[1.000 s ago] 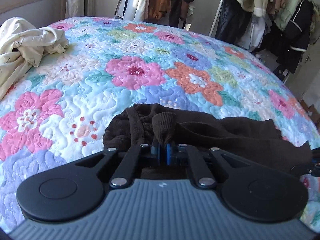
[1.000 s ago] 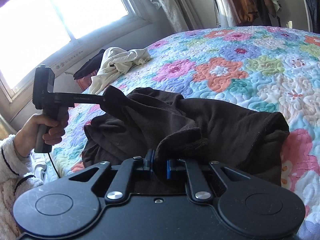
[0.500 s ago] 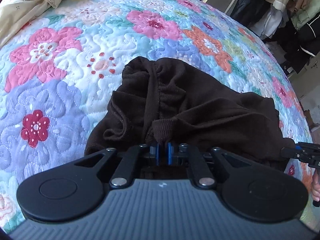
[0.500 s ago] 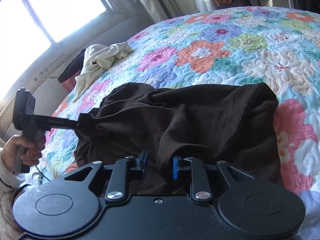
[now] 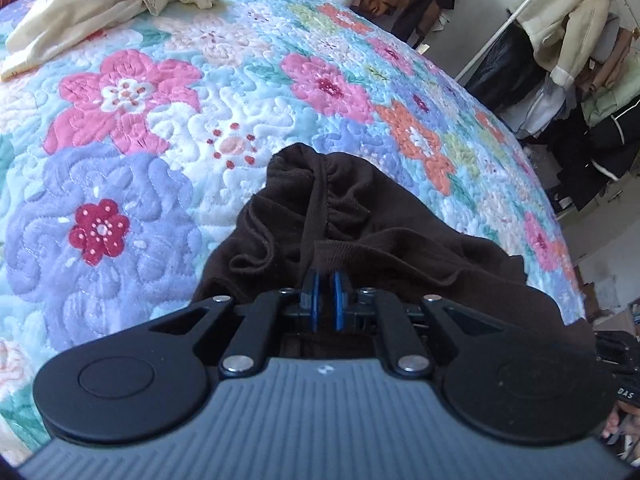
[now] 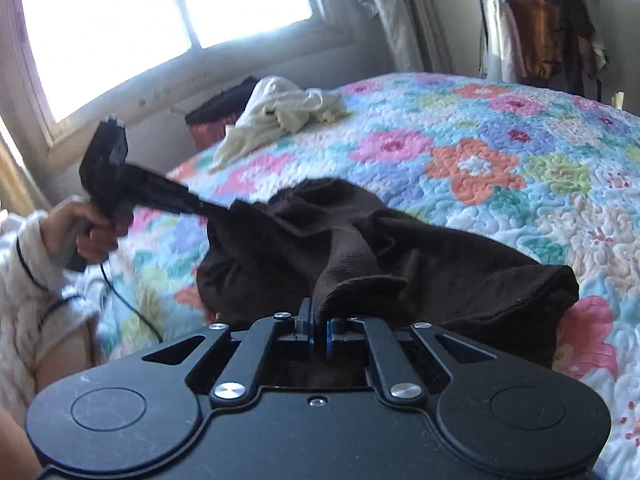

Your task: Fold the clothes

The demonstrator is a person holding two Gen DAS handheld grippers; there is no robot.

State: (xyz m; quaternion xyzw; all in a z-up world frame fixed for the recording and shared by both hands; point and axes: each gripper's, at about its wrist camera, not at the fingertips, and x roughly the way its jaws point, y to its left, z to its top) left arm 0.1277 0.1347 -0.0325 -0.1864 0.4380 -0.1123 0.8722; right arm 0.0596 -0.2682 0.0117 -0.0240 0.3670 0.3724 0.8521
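I find the floral quilt (image 5: 168, 128) covering the bed, with the task's dark brown garment (image 6: 440, 264) bunched near its close edge, partly resting on the quilt and partly lifted between my two tools. A cream garment (image 6: 288, 112) lies crumpled well apart, toward the window side. The brown piece reads as a soft, light knit: it sags, gathers into ridges and will not hold any shape unaided. I judge it non-slippery and not fragile, but prone to slumping if slack is allowed. The left gripper (image 5: 325, 280) is clamped on a gathered, ribbed edge. The right gripper (image 6: 318, 330) has just been closing; a fold of the cloth sits pinched between its blue pads (image 6: 306, 320). Best holds, in my judgement, are hems and corners, not mid-panel bunches, kept under light tension.
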